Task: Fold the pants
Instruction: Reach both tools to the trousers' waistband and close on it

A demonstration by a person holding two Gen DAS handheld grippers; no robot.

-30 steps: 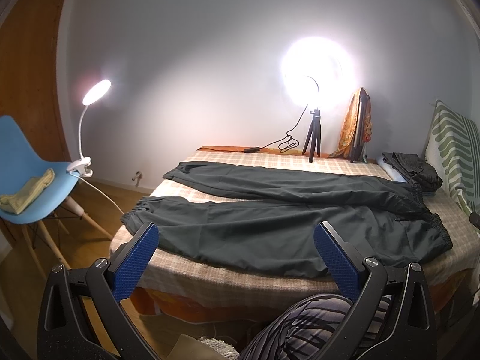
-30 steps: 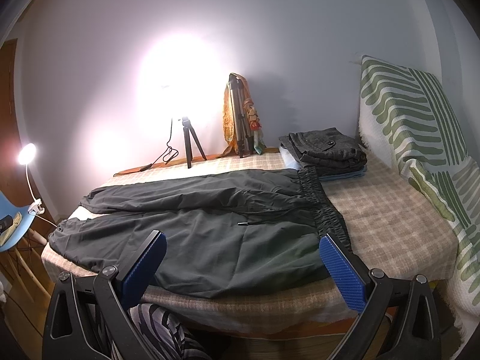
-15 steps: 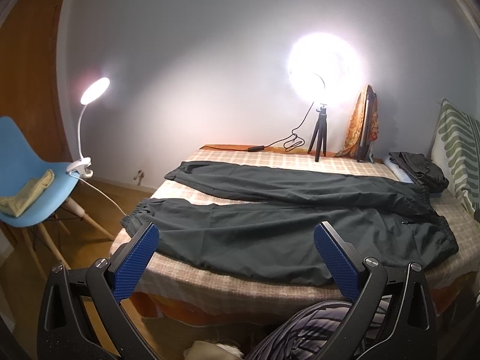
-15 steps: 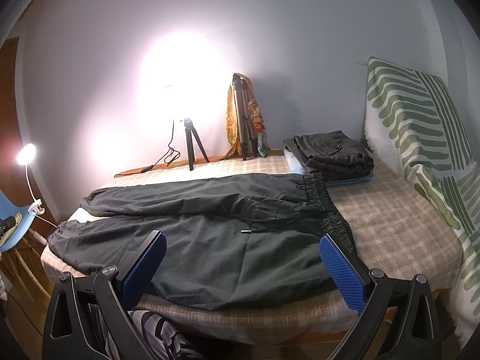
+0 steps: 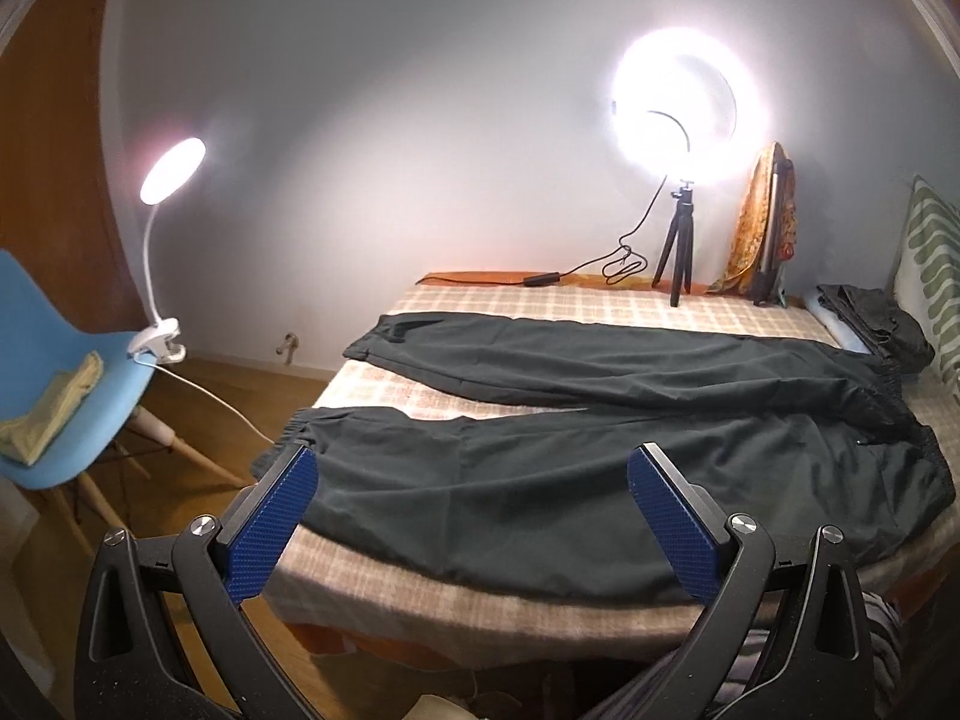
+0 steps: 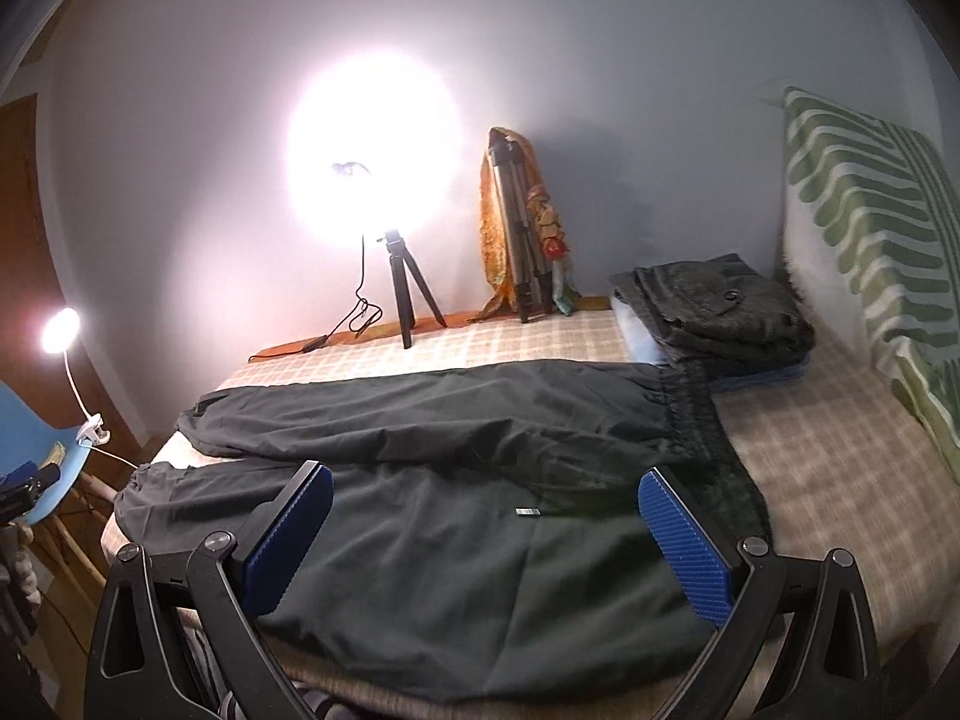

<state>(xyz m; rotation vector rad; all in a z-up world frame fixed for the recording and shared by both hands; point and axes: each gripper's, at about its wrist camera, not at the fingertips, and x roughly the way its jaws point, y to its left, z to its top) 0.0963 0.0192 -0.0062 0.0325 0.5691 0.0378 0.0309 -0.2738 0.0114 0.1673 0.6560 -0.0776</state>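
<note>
Fingers (image 6: 288, 540) spread, both grippers nearer the pants (image 6: 456, 516).

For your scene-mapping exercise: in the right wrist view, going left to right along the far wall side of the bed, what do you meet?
Ring light tripod → scarf-draped folded tripod → folded dark clothes → green-striped pillow.

We see bare checked bed (image 6: 840, 480) at the right of the right wrist frame. Folded clothes (image 6: 720, 312), a tripod (image 6: 408, 294) and a striped cushion (image 6: 876, 240) block the upper right and centre.
</note>
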